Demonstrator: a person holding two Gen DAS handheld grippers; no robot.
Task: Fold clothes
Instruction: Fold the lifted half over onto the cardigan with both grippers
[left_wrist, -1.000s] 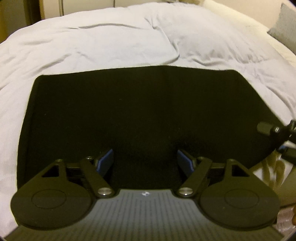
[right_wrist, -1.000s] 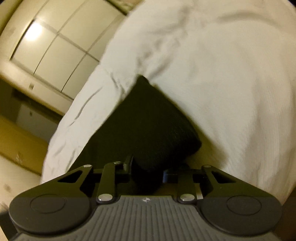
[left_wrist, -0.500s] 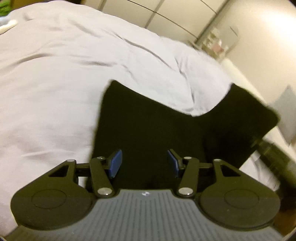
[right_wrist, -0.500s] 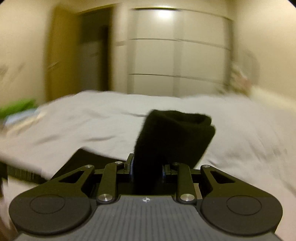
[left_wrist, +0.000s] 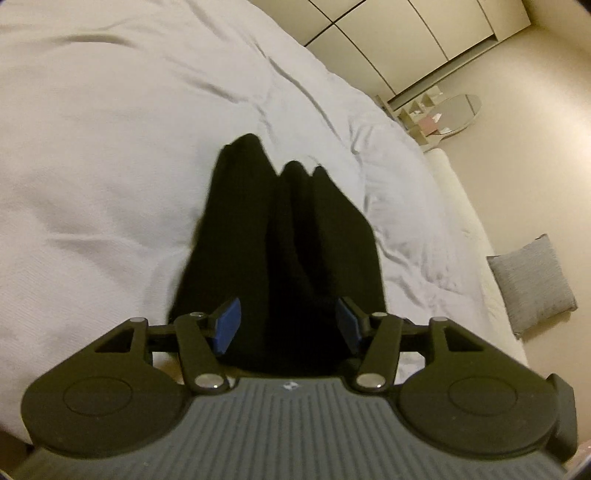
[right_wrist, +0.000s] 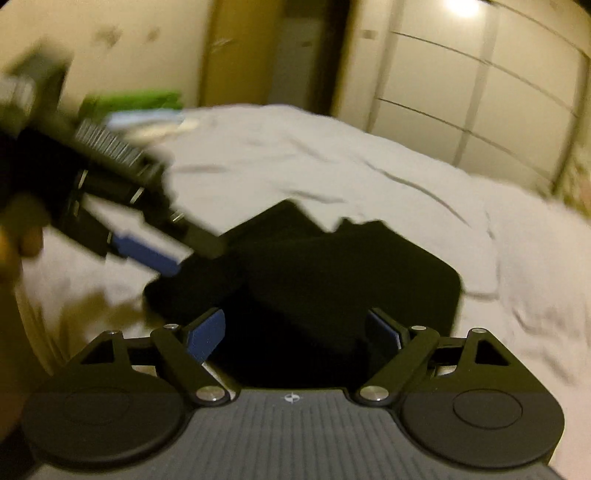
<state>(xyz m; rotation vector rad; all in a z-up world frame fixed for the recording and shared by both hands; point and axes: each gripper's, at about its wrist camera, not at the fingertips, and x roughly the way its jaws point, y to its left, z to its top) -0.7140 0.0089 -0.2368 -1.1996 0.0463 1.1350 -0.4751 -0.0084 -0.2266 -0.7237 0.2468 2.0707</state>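
A black garment (left_wrist: 284, 236) lies bunched in upright folds on the white duvet (left_wrist: 92, 155), right in front of my left gripper (left_wrist: 288, 325), which is open with blue pads either side of the cloth. In the right wrist view the same black garment (right_wrist: 332, 266) lies folded over on the bed. My right gripper (right_wrist: 295, 332) is open above its near edge and holds nothing. The left gripper (right_wrist: 140, 247) shows blurred at the left of that view, over the garment's far corner.
A grey cushion (left_wrist: 532, 280) lies off the bed's right side. White wardrobe doors (right_wrist: 480, 92) stand behind the bed. A green item (right_wrist: 136, 99) lies at the far end. A small shelf and oval mirror (left_wrist: 443, 114) sit by the wall.
My right gripper has opened and let go of the black garment it was lifting. The fold now lies on the bed. My left gripper has swung round and the cloth bunched up before it.
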